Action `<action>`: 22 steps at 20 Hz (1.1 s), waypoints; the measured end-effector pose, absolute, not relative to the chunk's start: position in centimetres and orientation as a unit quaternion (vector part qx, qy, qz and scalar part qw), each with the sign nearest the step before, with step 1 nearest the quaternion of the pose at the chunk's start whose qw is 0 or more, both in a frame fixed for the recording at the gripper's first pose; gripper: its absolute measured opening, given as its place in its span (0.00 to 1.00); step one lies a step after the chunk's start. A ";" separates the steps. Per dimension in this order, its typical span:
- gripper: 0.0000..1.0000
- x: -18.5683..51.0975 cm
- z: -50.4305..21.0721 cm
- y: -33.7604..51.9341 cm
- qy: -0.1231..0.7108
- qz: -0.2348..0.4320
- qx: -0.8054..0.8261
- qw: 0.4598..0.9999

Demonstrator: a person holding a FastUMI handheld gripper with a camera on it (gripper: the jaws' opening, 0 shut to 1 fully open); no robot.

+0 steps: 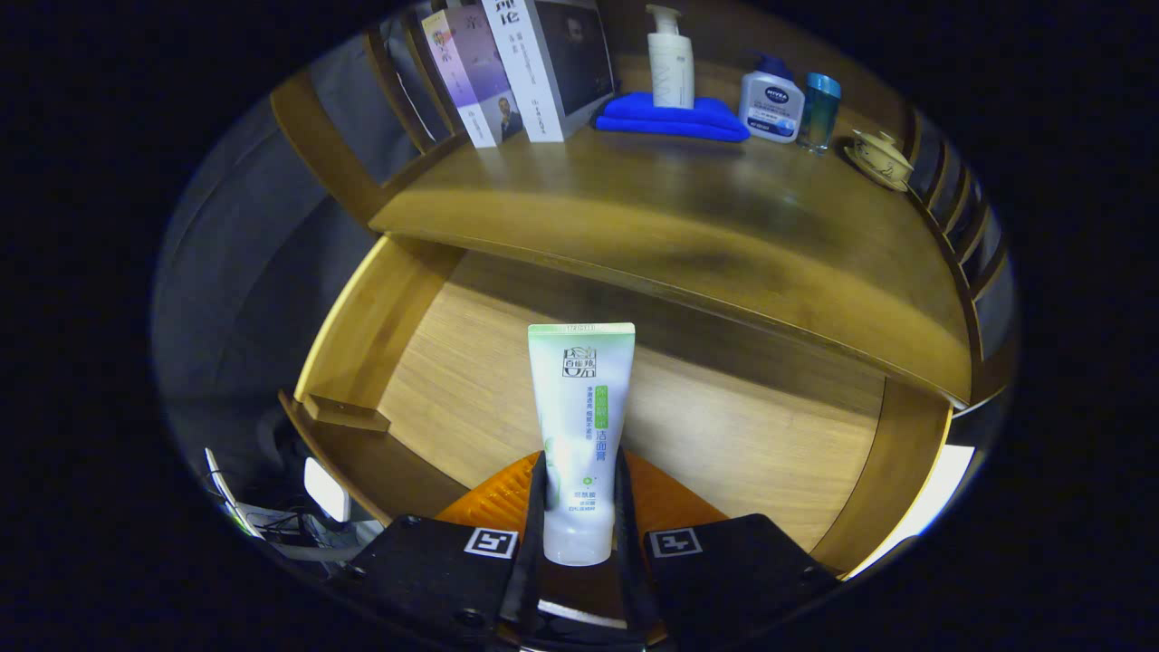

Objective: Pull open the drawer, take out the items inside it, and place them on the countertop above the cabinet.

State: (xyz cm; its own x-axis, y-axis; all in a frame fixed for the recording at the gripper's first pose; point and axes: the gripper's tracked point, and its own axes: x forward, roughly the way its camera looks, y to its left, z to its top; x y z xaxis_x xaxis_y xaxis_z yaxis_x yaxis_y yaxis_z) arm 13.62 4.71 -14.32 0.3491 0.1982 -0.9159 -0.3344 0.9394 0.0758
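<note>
The gripper [579, 507] has both fingers pressed against the sides of a white tube [580, 435] with a green crimped end, the gap between them only as wide as the tube's lower body. The tube stands up between the fingers, its cap end down near their base and its flat green end pointing to 12 o'clock, lifted clear of the drawer floor.

Below and beyond the fingers lies the open drawer [471, 380], a light wooden box with its side walls running off at 9 o'clock and 3 o'clock; its floor looks bare around the tube. Past the tube's top end, at 12 o'clock, the dark wooden countertop [688, 217] overhangs the drawer's back part.

On the far side of the countertop, from 11 o'clock round to 1 o'clock: several books [516, 72] leaning together, a folded blue cloth [672, 118] with a white pump bottle [671, 59] standing on it, a white bottle with a blue cap [771, 98] just beside the cloth, a teal glass [820, 110] touching close to that bottle, and a small lidded cup [878, 158] near the slatted side rail
</note>
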 end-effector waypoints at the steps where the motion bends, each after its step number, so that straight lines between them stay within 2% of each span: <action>1: 0.39 13.2 -13.7 4.8 0.543 0.167 -0.056 0.821; 11: 0.39 12.5 -6.9 4.0 0.481 0.182 -0.018 0.857; 17: 0.38 17.4 -4.3 2.2 0.448 0.137 0.017 0.883; 22: 0.39 23.3 -4.9 1.3 0.432 0.080 0.073 0.895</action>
